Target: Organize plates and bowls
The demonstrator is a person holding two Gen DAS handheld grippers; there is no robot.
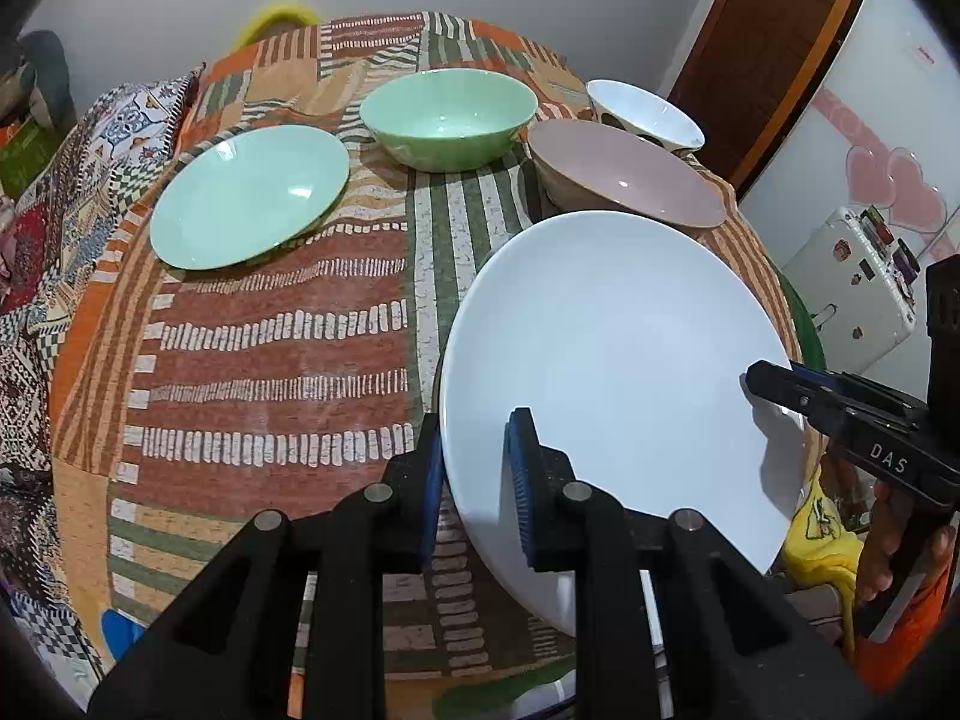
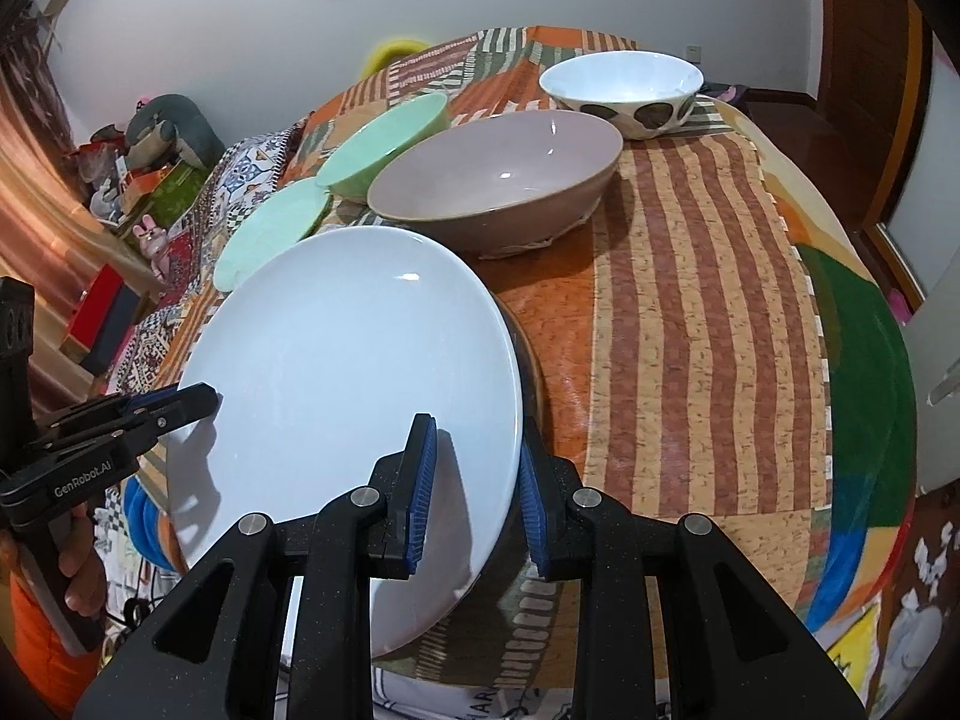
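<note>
Holding the white plate (image 1: 612, 360) by two sides, the person looks to be part way through moving it. The left gripper (image 1: 477, 480) pinches the plate's near-left edge, its pads almost pressed together on the thin rim. The right gripper (image 2: 474, 486) pinches the other edge the same way. The plate is tilted above the striped tablecloth (image 1: 270, 330). Just behind the plate sits the pink bowl (image 1: 630, 180). Farther back are the green plate (image 1: 246, 198), green bowl (image 1: 447, 120) and spotted bowl (image 1: 645, 114). Next, the plate probably needs gentle, level lowering onto a stack.
</note>
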